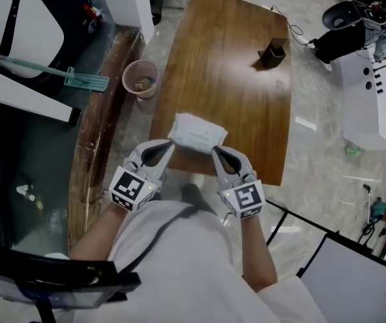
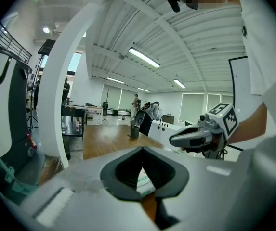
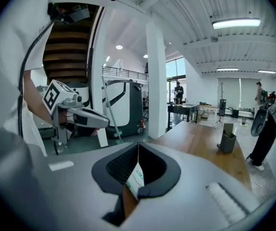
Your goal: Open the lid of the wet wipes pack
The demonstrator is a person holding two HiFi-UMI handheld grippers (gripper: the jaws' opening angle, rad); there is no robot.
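Pack: the wet wipes pack (image 1: 198, 132) hung over the near end of the worktop (image 1: 233, 73), spanning the gap between the two tools; whether its underside touched the wood could not be told.
Left grip: the left hand-held gripper (image 1: 170, 145) was closed on the pack's left end, with a fold of printed film pinched between its jaws.
Right grip: the right hand-held gripper (image 1: 215, 151) was closed the same way on the right end.
Feel: probably light and soft, a slick film over damp sheets; likely to sag and slide if pinched only by the film.
Where to hold: one end seam looked good for steadying; the lid's lifting tab would need the other tool, so one grip would have to let go.
Lid: it could not be made out in any view.
Edges: the worktop's near edge lay just under the pack, so a slip could send it to the floor.
Open room: bare wood stretched ahead; a dark holder (image 1: 272, 52) stood well apart at the far end, and a bucket (image 1: 141, 78) sat on the floor off the left side.
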